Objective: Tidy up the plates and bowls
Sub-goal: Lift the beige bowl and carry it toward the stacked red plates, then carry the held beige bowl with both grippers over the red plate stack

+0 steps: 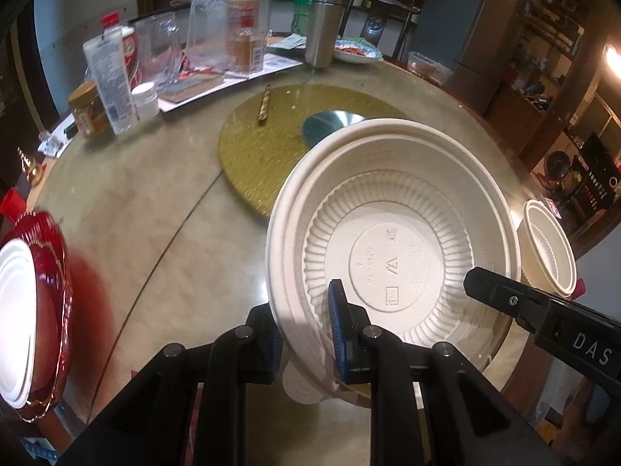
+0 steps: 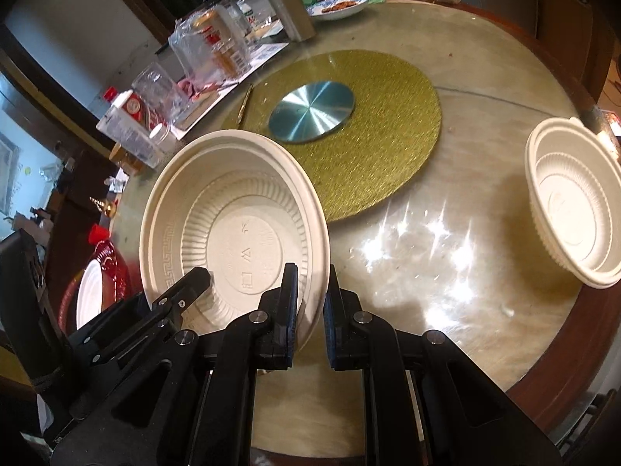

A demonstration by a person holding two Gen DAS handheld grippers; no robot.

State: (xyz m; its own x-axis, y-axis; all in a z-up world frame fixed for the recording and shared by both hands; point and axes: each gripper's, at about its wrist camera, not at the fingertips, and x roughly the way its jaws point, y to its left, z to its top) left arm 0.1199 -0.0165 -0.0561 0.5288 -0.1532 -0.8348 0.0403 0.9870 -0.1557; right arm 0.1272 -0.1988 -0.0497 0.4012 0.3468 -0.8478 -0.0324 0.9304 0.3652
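Both grippers hold one large white ribbed bowl [image 1: 392, 233], also in the right wrist view [image 2: 233, 229], above the round table. My left gripper [image 1: 306, 334] is shut on its near left rim. My right gripper [image 2: 310, 310] is shut on its right rim; it also shows at the right of the left wrist view [image 1: 504, 303]. A second white bowl [image 2: 574, 202] sits on the table at the right edge, also in the left wrist view [image 1: 547, 248]. A white plate [image 1: 15, 318] lies in a red dish [image 1: 58, 272] at the far left.
A gold round mat [image 2: 388, 132] with a metal disc [image 2: 310, 110] lies mid-table. Bottles, jars, a steel flask [image 1: 322, 27] and plastic bags crowd the far left. A patterned dish with food [image 2: 337, 6] sits at the back. The table's wooden edge [image 2: 582, 330] runs at right.
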